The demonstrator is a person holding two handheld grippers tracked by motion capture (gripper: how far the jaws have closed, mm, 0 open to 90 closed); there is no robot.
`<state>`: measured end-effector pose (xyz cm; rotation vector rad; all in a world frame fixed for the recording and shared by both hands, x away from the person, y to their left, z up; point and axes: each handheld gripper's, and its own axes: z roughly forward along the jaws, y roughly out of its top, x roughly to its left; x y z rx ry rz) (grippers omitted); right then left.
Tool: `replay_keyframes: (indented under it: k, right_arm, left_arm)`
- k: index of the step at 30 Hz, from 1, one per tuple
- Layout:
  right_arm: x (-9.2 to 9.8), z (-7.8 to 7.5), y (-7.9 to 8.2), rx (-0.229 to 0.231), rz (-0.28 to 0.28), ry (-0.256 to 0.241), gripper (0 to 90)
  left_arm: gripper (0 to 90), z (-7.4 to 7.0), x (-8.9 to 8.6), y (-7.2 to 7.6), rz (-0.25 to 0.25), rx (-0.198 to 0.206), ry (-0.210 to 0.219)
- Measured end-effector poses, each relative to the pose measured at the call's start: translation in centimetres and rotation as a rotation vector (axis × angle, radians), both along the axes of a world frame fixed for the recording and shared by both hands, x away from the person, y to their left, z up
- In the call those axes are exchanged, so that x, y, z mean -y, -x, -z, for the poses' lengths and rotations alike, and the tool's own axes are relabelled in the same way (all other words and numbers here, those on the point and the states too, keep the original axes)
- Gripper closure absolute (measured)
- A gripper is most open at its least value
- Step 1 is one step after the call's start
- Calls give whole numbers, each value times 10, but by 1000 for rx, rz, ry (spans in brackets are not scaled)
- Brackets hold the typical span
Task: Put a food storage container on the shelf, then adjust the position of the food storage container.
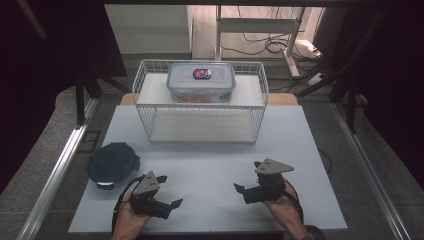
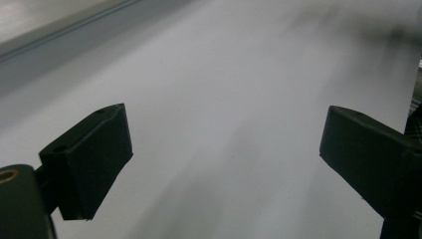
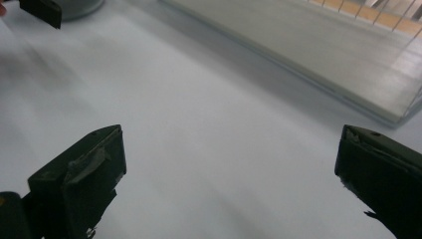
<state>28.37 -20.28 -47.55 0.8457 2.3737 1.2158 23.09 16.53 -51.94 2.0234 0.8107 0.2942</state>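
Both grippers rest low on the pale grey worktop point(image 1: 210, 165), on the person's side of the white wire two-tier rack point(image 1: 200, 102), and neither holds anything. The left gripper point(image 1: 169, 199) has its jaws spread wide over bare worktop, and the right gripper point(image 1: 243, 192) likewise has its jaws spread. The round dark blue lidded container point(image 1: 112, 164) sits to the rack's front left, near the left gripper but apart from it. A clear rectangular plastic box with a blue-rimmed lid point(image 1: 201, 81) stands on the rack's top tier. This looks like the start, before any grasp. The next move likely calls for swinging the left gripper outward to the round container.
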Motion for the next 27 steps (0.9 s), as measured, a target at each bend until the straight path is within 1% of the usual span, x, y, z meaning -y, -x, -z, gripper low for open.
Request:
replay_keyframes:
  k: [3, 4, 7, 12, 15, 16, 17, 19, 20, 21, 23, 25, 26, 27]
  right_arm:
    - [2, 6, 1, -9, 6, 20, 0]
    - [3, 8, 1, -21, 7, 27, 0]
    - [3, 9, 0, -26, 11, 32, 0]
    - [4, 11, -1, -32, 19, 39, 0]
    - [5, 11, -2, -27, 22, 42, 0]
    - [5, 12, -2, -29, 26, 41, 0]
    - [5, 12, -2, -29, 26, 41, 0]
    - [6, 13, -3, -32, 29, 44, 0]
    - [6, 13, -3, -30, 29, 50, 0]
    - [6, 13, -3, -30, 29, 50, 0]
    - [6, 13, -4, -32, 30, 55, 0]
    - [6, 14, -4, -34, 32, 56, 0]
    - [6, 15, -5, -39, 35, 58, 0]
    - [6, 15, -5, -39, 35, 58, 0]
  left_arm:
    - [60, 4, -1, -3, -1, -27, -3]
    - [60, 5, -2, -4, 0, -36, -4]
    - [60, 8, -4, -6, -10, -59, 1]
    - [60, 5, -6, -7, -19, -52, 15]
    - [56, 0, -7, -9, -29, -56, 14]
    - [56, -3, -9, -10, -39, -61, 15]
    - [58, -3, -9, -10, -39, -61, 15]
    - [65, -6, -11, -12, -51, -65, 24]
    - [102, -8, -14, -14, -72, -74, 32]
    - [113, -8, -14, -14, -72, -74, 32]
    - [128, -12, -16, -15, -88, -61, 26]
    - [170, -17, -20, -18, -108, -55, 35]
    - [242, -23, -27, -21, -124, -60, 71]
    - [285, -23, -27, -21, -124, -60, 71]
